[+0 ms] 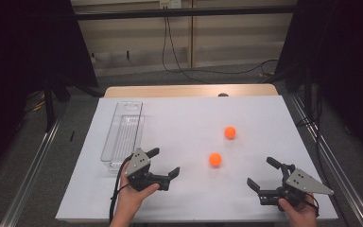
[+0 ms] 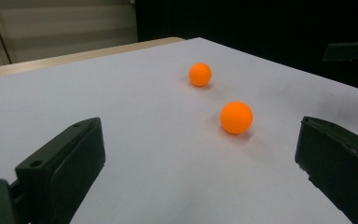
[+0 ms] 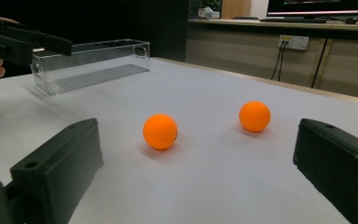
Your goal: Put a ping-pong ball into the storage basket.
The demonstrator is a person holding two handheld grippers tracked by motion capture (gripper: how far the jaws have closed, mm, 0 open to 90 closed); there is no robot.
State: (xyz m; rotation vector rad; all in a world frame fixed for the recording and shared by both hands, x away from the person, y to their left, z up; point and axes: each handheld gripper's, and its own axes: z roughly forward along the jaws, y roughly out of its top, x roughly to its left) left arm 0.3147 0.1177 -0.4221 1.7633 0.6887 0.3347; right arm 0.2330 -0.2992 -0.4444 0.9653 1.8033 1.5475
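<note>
Left tongs (image 1: 166,162), held in the person's left hand (image 1: 131,195) near the front edge of the white tabletop (image 1: 184,118), with jaws spread wide and nothing between them; in the left gripper view the same tongs (image 2: 200,154) frame bare tabletop, the nearer orange ball (image 2: 236,117) lying ahead of the gap and toward the right-hand jaw, untouched. Right tongs (image 1: 263,173), held in the right hand (image 1: 298,213) at the front right of the tabletop, likewise released and empty; in the right gripper view these tongs (image 3: 196,154) point toward both balls, the nearer orange ball (image 3: 160,131) resting ahead of the jaws and the farther orange ball (image 3: 254,116) beyond it to the right. In the high view the nearer orange ball (image 1: 215,160) lies between the two tongs, apart from each, and the farther orange ball (image 1: 230,132) sits just behind it toward mid-table. A clear plastic tray (image 1: 123,135) stands lengthwise along the left side of the tabletop, just behind the left tongs.
</note>
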